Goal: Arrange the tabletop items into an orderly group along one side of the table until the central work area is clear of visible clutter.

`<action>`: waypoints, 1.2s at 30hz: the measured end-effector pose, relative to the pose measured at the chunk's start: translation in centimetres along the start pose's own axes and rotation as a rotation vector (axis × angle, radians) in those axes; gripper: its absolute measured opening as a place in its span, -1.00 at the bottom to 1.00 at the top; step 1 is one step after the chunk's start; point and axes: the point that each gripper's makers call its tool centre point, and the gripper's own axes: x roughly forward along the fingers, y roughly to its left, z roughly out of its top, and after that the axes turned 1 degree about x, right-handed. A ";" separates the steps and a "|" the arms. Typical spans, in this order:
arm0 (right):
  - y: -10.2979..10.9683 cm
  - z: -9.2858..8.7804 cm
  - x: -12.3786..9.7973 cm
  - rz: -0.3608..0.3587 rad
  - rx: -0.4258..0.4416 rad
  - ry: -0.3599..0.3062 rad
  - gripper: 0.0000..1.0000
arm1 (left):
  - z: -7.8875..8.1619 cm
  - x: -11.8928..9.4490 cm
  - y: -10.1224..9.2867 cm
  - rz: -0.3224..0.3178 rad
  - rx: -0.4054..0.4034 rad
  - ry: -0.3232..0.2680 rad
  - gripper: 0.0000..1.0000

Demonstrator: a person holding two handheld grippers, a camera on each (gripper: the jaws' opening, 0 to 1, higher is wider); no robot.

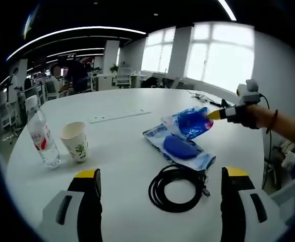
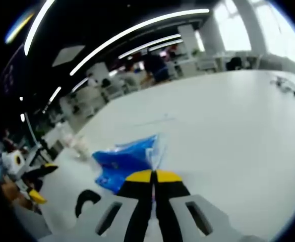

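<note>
On the white round table [image 1: 122,103] lie a flat blue plastic packet [image 1: 180,147] and, nearer me, a coiled black cable [image 1: 177,187]. A second blue packet [image 1: 192,122] is raised at one end, and my right gripper [image 1: 214,115], held by a hand, is shut on its edge. In the right gripper view the yellow-tipped jaws [image 2: 153,175] are pressed together on the clear rim of that blue packet [image 2: 124,161]. A paper cup [image 1: 75,141] and a water bottle [image 1: 42,137] stand at the left. My left gripper [image 1: 161,174] is open above the cable.
A thin strip [image 1: 119,117] lies mid-table, and small cables [image 1: 202,97] rest near the far edge. Desks, chairs and people [image 1: 74,73] fill the room behind. The left gripper [image 2: 36,184] and the cable [image 2: 86,199] show at the left of the right gripper view.
</note>
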 end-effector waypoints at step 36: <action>-7.0 2.6 3.2 -0.077 0.021 -0.056 -1.00 | -1.5 1.8 0.3 -0.043 0.038 0.058 0.86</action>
